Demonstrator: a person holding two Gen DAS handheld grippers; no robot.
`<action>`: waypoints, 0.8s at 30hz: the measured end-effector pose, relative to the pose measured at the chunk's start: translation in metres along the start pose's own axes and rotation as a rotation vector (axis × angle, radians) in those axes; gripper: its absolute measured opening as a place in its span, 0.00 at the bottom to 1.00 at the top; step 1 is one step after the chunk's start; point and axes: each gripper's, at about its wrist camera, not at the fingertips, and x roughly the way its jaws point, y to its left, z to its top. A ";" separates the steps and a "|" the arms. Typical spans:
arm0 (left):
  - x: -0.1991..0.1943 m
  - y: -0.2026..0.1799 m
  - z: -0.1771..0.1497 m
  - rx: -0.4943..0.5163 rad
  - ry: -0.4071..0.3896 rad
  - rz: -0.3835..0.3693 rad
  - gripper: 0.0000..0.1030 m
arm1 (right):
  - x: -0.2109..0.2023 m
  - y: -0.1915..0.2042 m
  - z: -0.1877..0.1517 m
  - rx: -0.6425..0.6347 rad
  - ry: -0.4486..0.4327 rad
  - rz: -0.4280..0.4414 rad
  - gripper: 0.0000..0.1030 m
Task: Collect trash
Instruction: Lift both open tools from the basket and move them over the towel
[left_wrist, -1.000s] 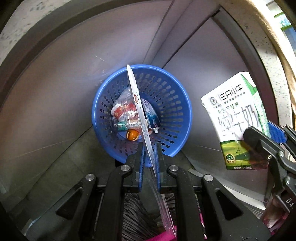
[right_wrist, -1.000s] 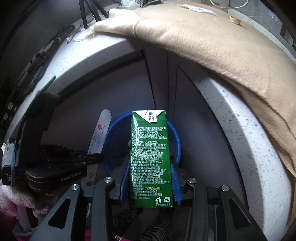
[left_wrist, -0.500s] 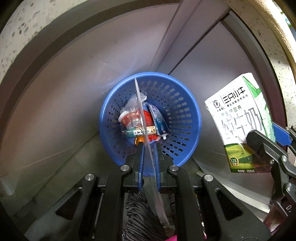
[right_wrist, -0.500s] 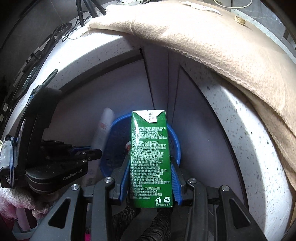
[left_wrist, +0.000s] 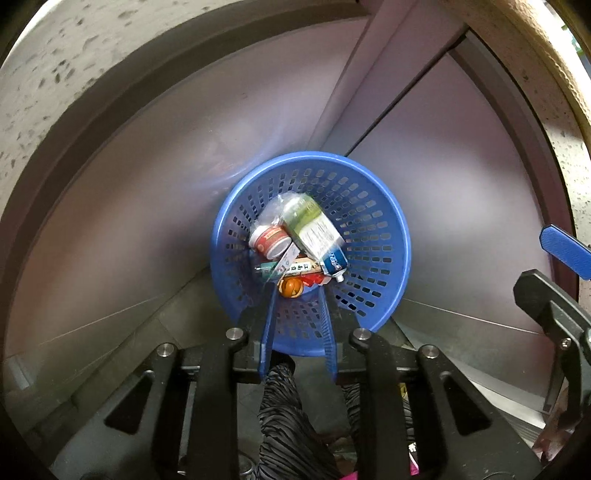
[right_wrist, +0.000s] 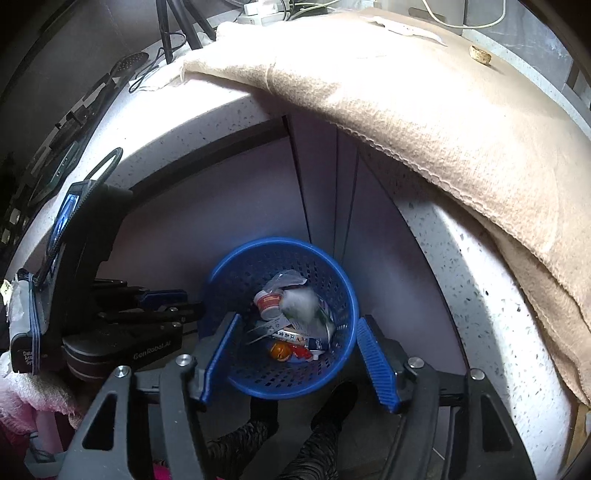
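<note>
Perforated round blue plastic basket (left_wrist: 369, 206) (glossy milk carton (left_wrist: 310, 230) inside)

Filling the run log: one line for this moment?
left gripper: opening, empty | right gripper: opening, empty | green-and-white milk carton: inside round blue perforated plastic basket | stage: drop done

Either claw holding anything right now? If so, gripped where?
Nothing held. Left claw and right claw are both opening with nothing between the jaws; the milk carton already lies in the blue basket.

carton (left_wrist: 312, 230) in basket (left_wrist: 369, 206) (atop cup (left_wrist: 269, 240)) — below counter (right_wrist: 229, 107)
</note>
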 end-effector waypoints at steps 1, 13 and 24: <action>-0.001 0.001 0.000 -0.003 0.000 0.000 0.21 | -0.001 -0.001 0.000 0.001 0.000 0.001 0.65; -0.020 0.005 0.004 -0.017 -0.049 0.014 0.21 | -0.012 -0.001 0.015 -0.009 -0.015 0.025 0.65; -0.053 0.002 0.003 0.005 -0.153 0.061 0.21 | -0.041 -0.002 0.020 -0.005 -0.062 0.067 0.68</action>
